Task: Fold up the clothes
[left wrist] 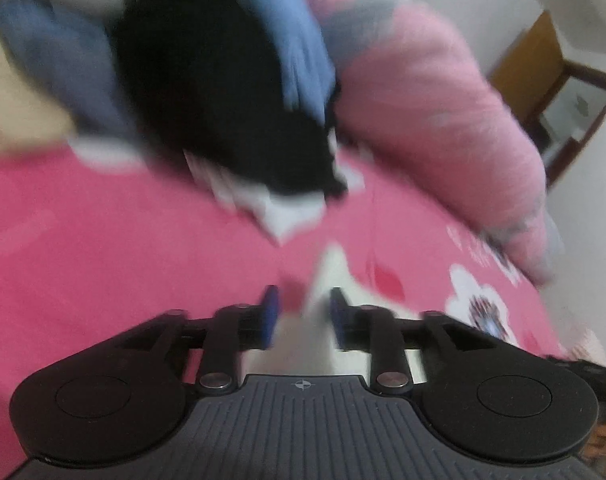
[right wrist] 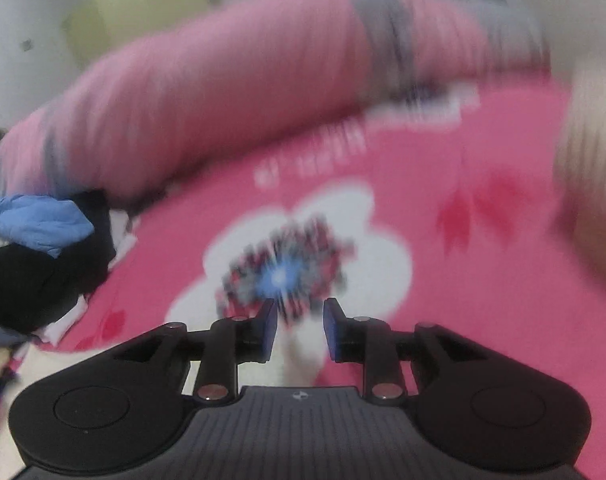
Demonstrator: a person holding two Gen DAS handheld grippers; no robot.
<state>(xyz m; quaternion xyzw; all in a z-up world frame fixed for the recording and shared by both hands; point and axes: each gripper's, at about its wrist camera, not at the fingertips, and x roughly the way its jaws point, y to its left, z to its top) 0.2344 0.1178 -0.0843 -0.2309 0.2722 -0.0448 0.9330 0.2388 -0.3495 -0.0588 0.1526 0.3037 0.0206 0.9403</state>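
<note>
Both grippers, left (left wrist: 302,312) and right (right wrist: 300,322), hang over the bed (right wrist: 423,152), jaws narrowly apart, empty. Clothes pile (left wrist: 223,92) sits by the blanket (left wrist: 431,120); grab one top piece.

Blurred left gripper (left wrist: 303,312) parted over pink bedsheet (left wrist: 103,260), clothes pile (left wrist: 207,92) beyond

Both views are blurred. The left gripper (left wrist: 303,316) has a dark grey ribbed body bearing a small white crosshair mark at twelve o'clock, two round black discs at nine and three o'clock, black link arms with silver pivot screws, and blue pads (left wrist: 269,316). The right gripper (right wrist: 301,328) looks identical: ribbed body, black discs, silver screws, blue pads (right wrist: 268,330).
</note>
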